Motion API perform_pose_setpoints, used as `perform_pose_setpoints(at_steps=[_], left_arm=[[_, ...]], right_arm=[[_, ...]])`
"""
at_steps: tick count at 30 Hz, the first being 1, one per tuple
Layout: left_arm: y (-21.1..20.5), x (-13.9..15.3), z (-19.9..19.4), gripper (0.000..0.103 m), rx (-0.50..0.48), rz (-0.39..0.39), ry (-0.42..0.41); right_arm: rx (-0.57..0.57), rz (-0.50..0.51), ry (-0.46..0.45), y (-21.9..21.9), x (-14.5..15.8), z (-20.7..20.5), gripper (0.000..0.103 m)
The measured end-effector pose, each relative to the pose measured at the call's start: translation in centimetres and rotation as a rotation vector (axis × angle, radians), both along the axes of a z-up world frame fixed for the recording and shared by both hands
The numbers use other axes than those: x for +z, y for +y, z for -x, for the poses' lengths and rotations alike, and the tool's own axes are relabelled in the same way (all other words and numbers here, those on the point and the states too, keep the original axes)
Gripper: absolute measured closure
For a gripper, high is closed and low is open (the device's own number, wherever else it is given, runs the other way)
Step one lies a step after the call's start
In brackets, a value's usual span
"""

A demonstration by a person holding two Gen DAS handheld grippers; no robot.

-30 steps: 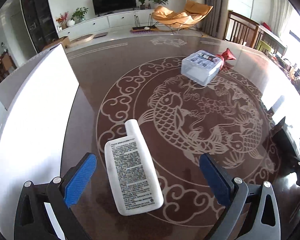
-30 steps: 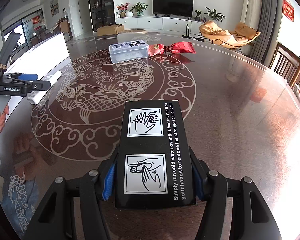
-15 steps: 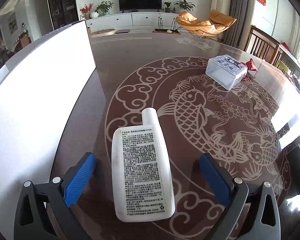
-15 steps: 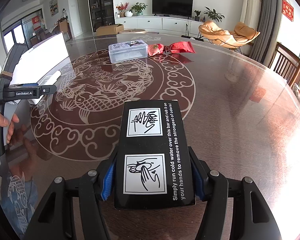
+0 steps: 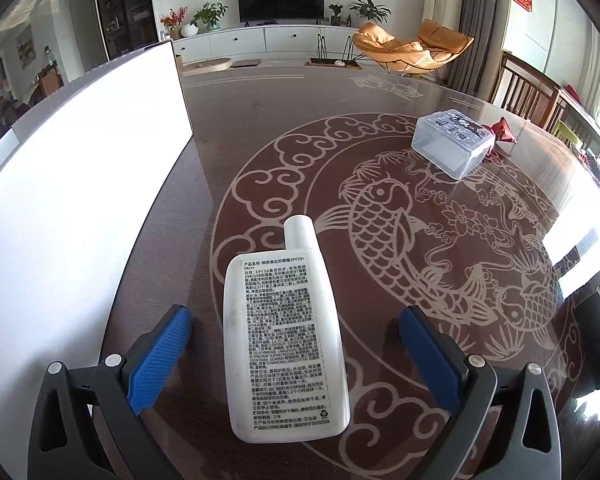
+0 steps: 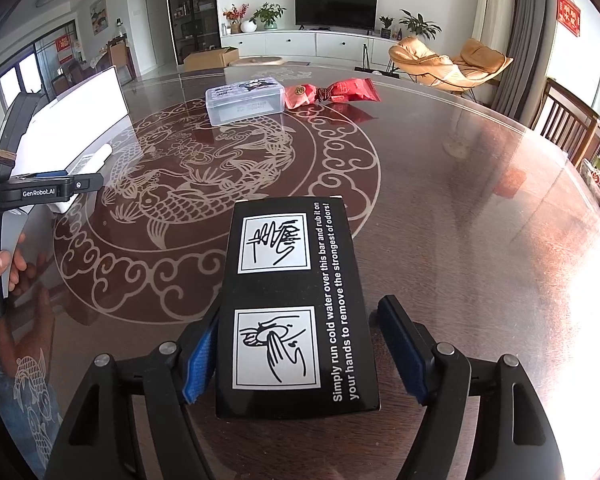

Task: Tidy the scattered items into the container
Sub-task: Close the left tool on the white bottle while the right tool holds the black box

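White plastic bottle flat on the glossy desk, untouched between the wide-apart jaws of the left gripper, near the white container. Black box on the desk inside the right gripper, one pad touching, the other just clear. Liable to skid or twist on slick glass if pinched off-centre.

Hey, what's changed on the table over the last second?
The right tongs opened slightly, letting go of the black box; a gap now shows on one side. The left tongs swung to centre on the white bottle, still open. The bottle, clear box and red packet stayed put.
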State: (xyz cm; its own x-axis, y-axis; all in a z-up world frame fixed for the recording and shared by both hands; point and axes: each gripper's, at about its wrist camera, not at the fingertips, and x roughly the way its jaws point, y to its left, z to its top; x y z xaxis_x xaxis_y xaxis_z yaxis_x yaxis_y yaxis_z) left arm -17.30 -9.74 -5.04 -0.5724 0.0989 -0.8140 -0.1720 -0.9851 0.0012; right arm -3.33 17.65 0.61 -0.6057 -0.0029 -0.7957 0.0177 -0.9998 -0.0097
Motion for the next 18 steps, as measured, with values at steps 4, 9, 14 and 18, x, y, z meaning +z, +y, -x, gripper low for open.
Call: perform_pose_setpoints(at_steps=[4,9,14,18], left_arm=[[0.01,0.02,-0.01,0.0,0.0,0.0,0.0],[0.02,0.03,0.0,0.0,0.004,-0.002,0.0],[0.06,0.03,-0.02,0.0,0.005,0.0,0.0],[0.05,0.05,-0.04,0.0,0.005,0.001,0.0]], right_arm=[[-0.005,-0.001,-0.002,0.03,-0.07,0.12,0.026],[-0.007,0.002,-0.003,0.07,-0.16,0.14,0.025],[-0.008,0.002,-0.003,0.09,-0.14,0.13,0.024],[0.006,0.008,-0.009,-0.02,-0.26,0.2,0.018]])
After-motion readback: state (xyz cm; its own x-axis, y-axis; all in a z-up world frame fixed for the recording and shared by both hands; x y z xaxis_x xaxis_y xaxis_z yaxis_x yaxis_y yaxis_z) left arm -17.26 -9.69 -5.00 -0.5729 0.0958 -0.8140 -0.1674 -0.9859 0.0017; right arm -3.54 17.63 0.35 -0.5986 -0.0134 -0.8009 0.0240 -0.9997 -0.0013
